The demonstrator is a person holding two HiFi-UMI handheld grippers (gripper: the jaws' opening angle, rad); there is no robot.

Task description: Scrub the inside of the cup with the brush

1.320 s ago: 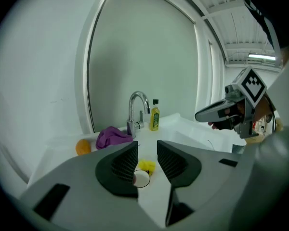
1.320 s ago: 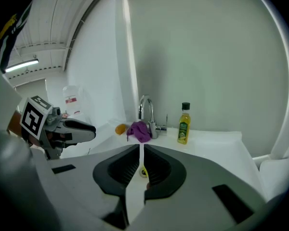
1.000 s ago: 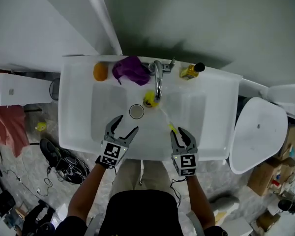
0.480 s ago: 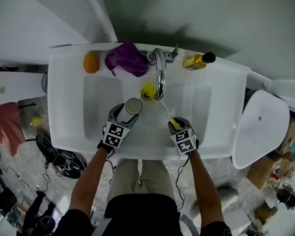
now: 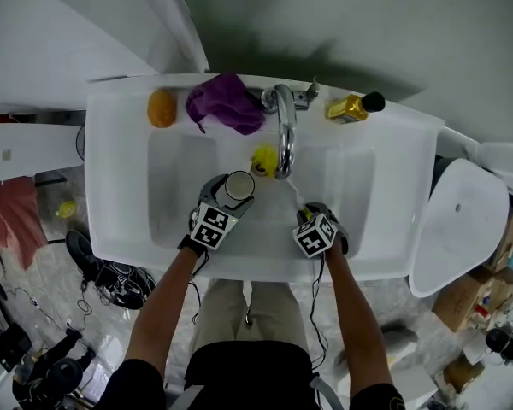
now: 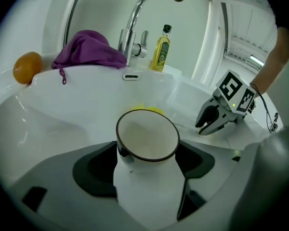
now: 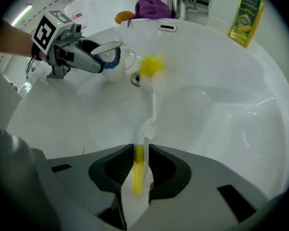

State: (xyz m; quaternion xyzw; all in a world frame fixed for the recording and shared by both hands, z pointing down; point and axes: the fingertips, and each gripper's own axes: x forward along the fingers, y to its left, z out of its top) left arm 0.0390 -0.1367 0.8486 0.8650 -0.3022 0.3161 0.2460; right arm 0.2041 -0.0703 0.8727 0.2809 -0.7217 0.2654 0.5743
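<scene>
A white cup (image 5: 239, 184) with a dark rim stands in the sink basin beside the drain, mouth up. My left gripper (image 5: 229, 190) reaches round it. The cup (image 6: 147, 134) fills the gap between the jaws, which are opening and very wide. My right gripper (image 5: 312, 216) is closing on the handle of a brush (image 7: 151, 66). Its white and yellow handle (image 7: 138, 170) is pinched between the pads. The yellow bristle head (image 5: 263, 158) lies on the basin floor under the faucet, just right of the cup (image 7: 113, 61) and outside it.
The white sink (image 5: 120, 186) has a chrome faucet (image 5: 282, 135) at the back. On its back ledge lie an orange (image 5: 161, 108), a purple cloth (image 5: 227, 109) and a yellow bottle (image 5: 350, 107). A white toilet (image 5: 457, 220) stands to the right.
My left gripper moved forward from the sink's near edge and came round the cup. My right gripper shifted forward and left with the brush. The brush head stays near the faucet.
</scene>
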